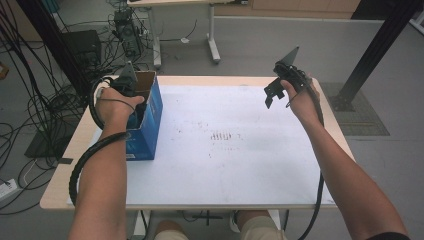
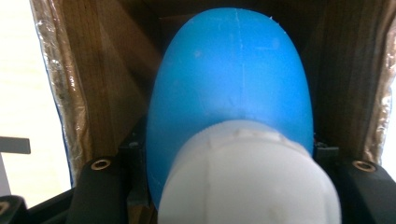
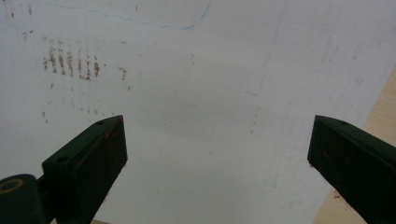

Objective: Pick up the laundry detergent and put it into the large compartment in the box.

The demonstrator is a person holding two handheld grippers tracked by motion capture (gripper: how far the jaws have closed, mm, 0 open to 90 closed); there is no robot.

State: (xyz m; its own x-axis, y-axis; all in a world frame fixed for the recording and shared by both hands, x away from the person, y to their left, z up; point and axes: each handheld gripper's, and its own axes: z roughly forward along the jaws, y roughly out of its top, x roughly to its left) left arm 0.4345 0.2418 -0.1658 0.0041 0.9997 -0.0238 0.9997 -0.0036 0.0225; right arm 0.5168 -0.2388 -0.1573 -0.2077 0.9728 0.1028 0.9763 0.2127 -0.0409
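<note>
Reaching into the blue box (image 1: 150, 125) at the table's (image 1: 280, 195) left edge, the left gripper (image 1: 131, 95) is mostly hidden by the hand; its jaws clamp a blue bottle (image 2: 233, 79) with a white cap (image 2: 250, 177), whose base is cut off. The right gripper (image 3: 217, 154) hovers wide open, empty, over the white sheet (image 3: 196, 84).

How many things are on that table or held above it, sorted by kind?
Blue cardboard box: 1
Blue bottle with white cap: 1
White sheet covering the table: 1
Hand-held grippers, left and right: 2
Total: 5
</note>
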